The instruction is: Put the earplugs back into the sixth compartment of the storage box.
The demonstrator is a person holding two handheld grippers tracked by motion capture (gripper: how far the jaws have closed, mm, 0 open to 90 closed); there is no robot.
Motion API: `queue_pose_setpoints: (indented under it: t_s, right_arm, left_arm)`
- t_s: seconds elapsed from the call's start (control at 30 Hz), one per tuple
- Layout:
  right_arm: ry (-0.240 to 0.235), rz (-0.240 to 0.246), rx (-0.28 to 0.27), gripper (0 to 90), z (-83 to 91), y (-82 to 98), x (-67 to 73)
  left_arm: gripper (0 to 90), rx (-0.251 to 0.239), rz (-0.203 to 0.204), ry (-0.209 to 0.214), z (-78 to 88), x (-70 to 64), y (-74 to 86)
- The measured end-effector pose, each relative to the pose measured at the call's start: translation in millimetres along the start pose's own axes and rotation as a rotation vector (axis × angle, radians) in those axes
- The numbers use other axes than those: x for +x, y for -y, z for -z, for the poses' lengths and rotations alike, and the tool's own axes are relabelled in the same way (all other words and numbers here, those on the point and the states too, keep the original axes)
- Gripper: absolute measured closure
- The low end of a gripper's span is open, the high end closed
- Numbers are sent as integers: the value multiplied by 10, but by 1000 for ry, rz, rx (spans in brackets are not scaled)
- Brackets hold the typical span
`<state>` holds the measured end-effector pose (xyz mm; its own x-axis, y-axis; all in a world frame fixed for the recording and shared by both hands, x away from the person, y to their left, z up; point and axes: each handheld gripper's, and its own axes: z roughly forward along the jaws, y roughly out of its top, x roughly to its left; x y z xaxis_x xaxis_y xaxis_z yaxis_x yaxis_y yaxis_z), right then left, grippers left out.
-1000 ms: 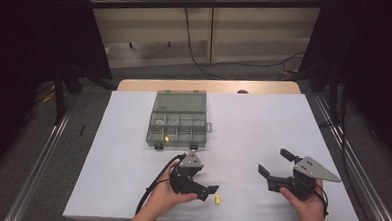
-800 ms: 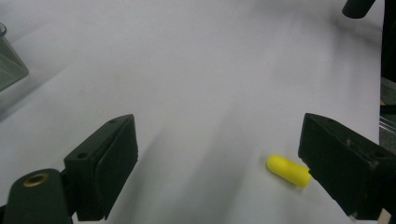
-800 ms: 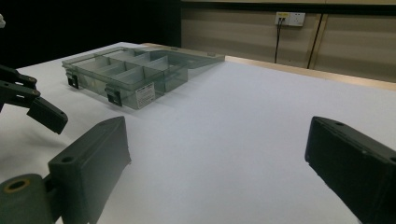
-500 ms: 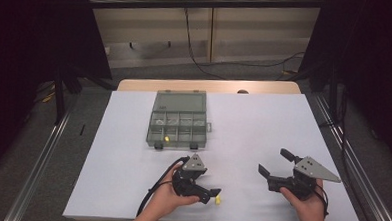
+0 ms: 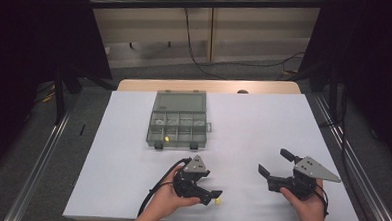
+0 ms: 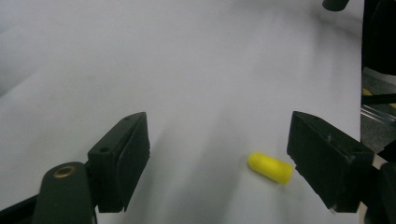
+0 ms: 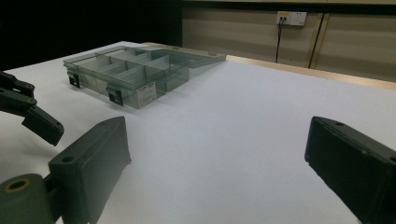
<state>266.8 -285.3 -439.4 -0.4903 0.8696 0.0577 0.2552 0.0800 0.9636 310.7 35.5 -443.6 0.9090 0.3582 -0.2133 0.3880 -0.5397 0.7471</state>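
The small yellow cylinder (image 6: pixel 270 167) lies on the white counter (image 5: pixel 253 123), half hidden in the high view, between the left gripper's (image 6: pixel 224 161) jaws, which have been closing, untouched. The right gripper (image 5: pixel 280 167) gapes wide.

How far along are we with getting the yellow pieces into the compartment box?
One yellow piece already lies in the open organizer box. In hand: the left gripper has just been closing around a yellow cylinder lying on the table, pads not yet touching it. The right gripper waits open. Left: grip, carry, drop in the box.
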Motion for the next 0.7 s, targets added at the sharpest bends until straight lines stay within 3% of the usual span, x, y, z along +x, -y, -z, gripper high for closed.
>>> queue_pose_setpoints:
  t_s: [0.7]
  right_arm:
    - [-5, -1, 4, 60, -7, 7, 6]
  left_arm:
    - [371, 48, -44, 65, -60, -74, 22]
